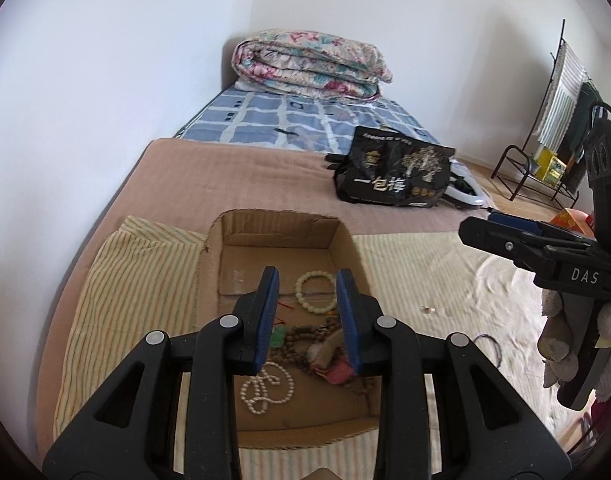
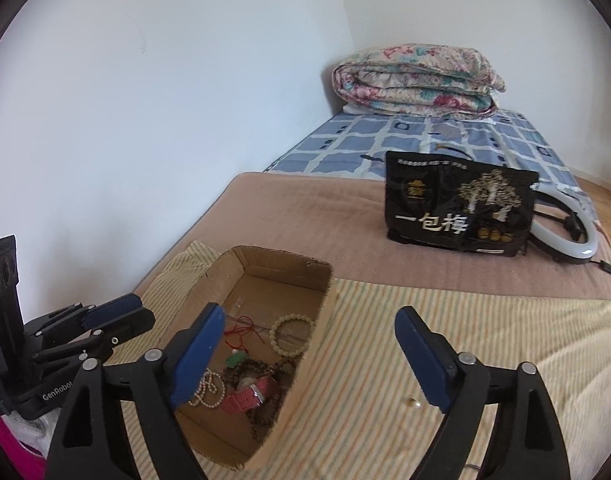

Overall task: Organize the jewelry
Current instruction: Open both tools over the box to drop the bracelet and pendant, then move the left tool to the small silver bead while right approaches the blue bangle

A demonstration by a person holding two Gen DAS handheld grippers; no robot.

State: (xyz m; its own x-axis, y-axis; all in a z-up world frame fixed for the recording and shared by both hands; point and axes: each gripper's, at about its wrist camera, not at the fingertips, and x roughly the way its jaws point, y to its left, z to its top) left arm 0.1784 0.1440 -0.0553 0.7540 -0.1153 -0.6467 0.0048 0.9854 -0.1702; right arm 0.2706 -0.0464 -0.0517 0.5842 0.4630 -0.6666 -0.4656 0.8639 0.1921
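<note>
Your left gripper (image 1: 307, 312) has its blue-padded fingers (image 1: 267, 316) parted with nothing between them, hanging over the near half of the cardboard box (image 1: 209, 280), which reads as a pose for reaching in rather than carrying anything. Your right gripper (image 2: 309, 356) has its fingers (image 2: 197, 356) spread much wider, also empty, poised above the striped cloth (image 2: 385, 340) just to the right of the box wall, likely because a small gold-coloured piece (image 2: 412, 402) lies loose on the cloth near its right finger and a wide opening suits a tiny target. Nearly all the jewelry sits in the box: a string of white pearls (image 1: 265, 390) nearest you, then a pink watch (image 2: 247, 396) tangled among brown wooden beads (image 1: 301, 340), a green pendant (image 2: 235, 359) on a red cord, and farthest in, a cream bead bracelet (image 1: 317, 292) lying apart on the bare cardboard floor. The heap looks dropped in, not sorted, so I judge the organizing to be at an early stage. A thin dark ring (image 1: 491, 346) also lies on the cloth to the right of the box; whether it is jewelry I cannot tell. The cloth is presumably spread so small pieces show up and do not sink into the brown blanket (image 1: 245, 176) beneath. Beyond it stands a black printed bag (image 1: 393, 168), and at the far end of the bed a folded floral quilt (image 1: 309, 64) rests against the wall.
</note>
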